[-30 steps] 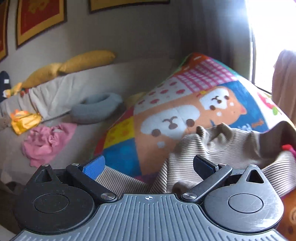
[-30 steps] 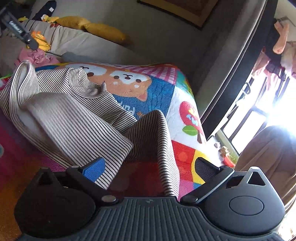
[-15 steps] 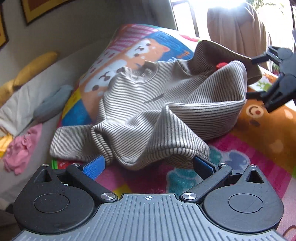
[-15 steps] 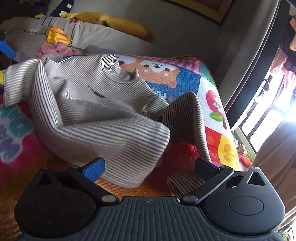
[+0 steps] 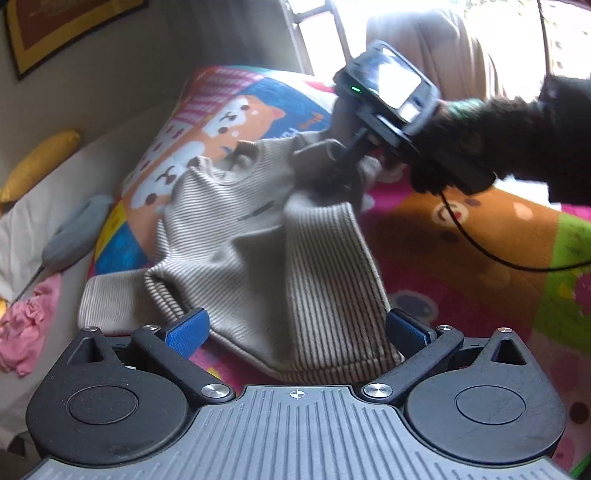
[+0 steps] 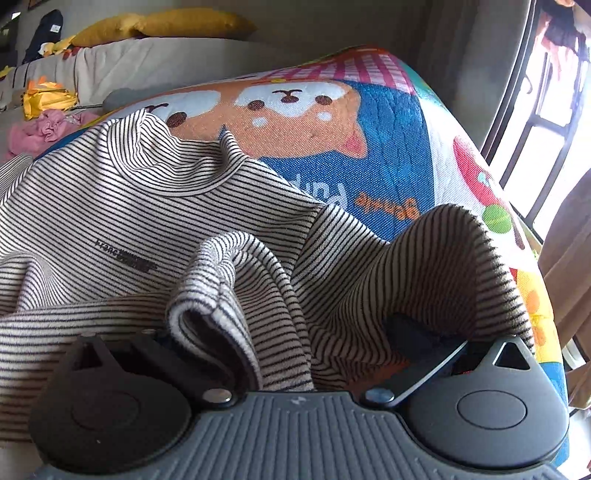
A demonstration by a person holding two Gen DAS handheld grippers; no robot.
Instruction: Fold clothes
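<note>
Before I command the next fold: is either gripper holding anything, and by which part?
Left gripper: open, nothing held. Right gripper: buried in the striped sweater; grip cannot be told.

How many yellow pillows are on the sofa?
1 long yellow pillow lies along the top of the grey sofa back. More may be hidden outside the views.

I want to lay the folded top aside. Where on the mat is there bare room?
Free: the orange and pink stretch of the play mat right of the striped sweater, crossed only by a black cable. A blue patch beyond the collar is bare too. Crowded: the mat's middle, under the sweater and the right gripper.
</note>
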